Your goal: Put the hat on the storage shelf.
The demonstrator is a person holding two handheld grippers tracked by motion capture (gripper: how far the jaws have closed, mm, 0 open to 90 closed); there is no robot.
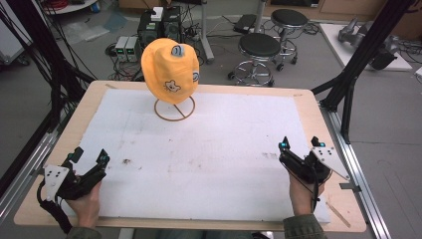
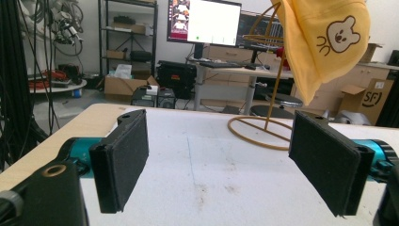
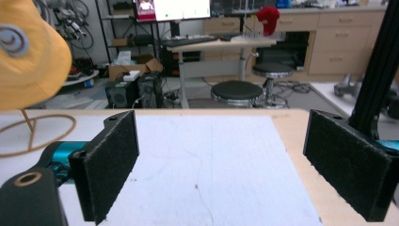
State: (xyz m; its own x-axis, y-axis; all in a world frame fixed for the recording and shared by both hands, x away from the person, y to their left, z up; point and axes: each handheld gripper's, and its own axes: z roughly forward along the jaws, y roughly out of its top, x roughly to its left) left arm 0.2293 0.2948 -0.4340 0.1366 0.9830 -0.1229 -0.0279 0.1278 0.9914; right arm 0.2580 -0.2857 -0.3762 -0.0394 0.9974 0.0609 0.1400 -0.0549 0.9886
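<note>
Both tools, left (image 1: 90, 157) and right (image 1: 300, 145), are spread empty. Pulling the hat (image 1: 170, 70) sideways may topple its stand (image 1: 174, 110).

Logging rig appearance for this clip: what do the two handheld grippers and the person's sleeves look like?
Both the left gripper and right gripper are black, with teal fittings, flat black foam-faced jaws, a grey three-cornered plate on top and a black trailing cable. The sleeves are olive green.

Both hands rest low at the near corners, the left gripper (image 1: 91, 155) and right gripper (image 1: 300, 143) spread wide, holding nothing.
</note>
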